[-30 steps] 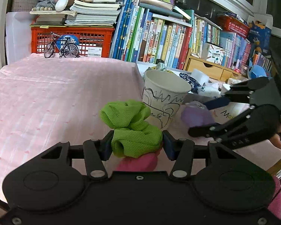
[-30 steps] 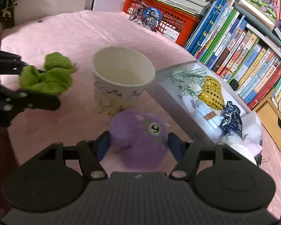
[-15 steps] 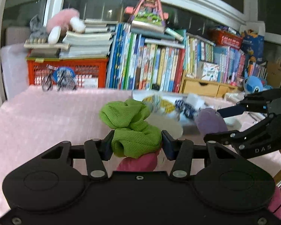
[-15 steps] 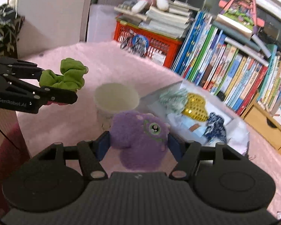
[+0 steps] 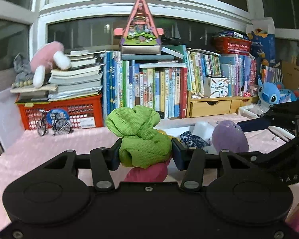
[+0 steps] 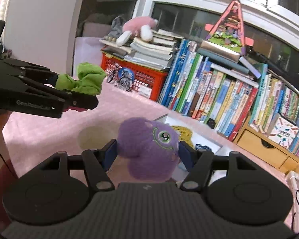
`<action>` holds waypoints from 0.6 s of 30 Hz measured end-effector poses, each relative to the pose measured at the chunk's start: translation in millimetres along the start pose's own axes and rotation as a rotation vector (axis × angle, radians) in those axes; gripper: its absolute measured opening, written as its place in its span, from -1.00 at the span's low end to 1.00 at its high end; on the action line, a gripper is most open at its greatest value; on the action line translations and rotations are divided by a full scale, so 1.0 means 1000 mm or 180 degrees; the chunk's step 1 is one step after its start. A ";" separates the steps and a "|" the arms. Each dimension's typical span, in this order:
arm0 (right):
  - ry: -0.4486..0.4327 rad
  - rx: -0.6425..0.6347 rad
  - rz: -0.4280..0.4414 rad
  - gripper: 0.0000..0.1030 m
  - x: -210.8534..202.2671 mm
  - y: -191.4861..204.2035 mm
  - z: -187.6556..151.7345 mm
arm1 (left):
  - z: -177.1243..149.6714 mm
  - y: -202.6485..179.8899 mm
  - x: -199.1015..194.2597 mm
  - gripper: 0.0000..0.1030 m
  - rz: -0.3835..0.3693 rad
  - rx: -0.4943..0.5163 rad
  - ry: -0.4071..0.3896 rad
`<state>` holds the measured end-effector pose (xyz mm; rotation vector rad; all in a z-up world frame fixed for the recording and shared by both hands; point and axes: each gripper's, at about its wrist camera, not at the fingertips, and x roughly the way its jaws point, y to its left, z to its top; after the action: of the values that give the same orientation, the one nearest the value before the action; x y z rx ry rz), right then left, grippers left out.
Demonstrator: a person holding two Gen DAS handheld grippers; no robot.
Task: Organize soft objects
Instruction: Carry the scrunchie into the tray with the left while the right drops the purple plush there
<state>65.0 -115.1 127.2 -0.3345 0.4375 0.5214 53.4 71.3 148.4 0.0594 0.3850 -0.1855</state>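
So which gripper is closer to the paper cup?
Right. The right gripper, holding the purple plush toy, hangs just beside the paper cup; the left gripper, holding the green scrunchie, is higher and farther off.

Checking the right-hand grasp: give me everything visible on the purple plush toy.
The purple plush toy is a rounded, fuzzy lump with one embroidered green-ringed eye on its upper right side. It looks soft and fleecy. The right gripper is shut on it, blue pads pressing both flanks, holding it off the pink tablecloth, with the paper cup below to its left. From the left wrist view only its plain back shows.
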 end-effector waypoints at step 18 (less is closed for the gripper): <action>0.0031 0.0503 -0.0405 0.34 -0.002 -0.086 0.014 | 0.076 -0.032 0.097 -0.08 -0.0259 -0.0089 0.0491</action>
<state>115.0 -180.3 157.0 -0.2112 0.4607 0.3589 163.9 16.7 181.5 0.0307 0.5443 -0.2568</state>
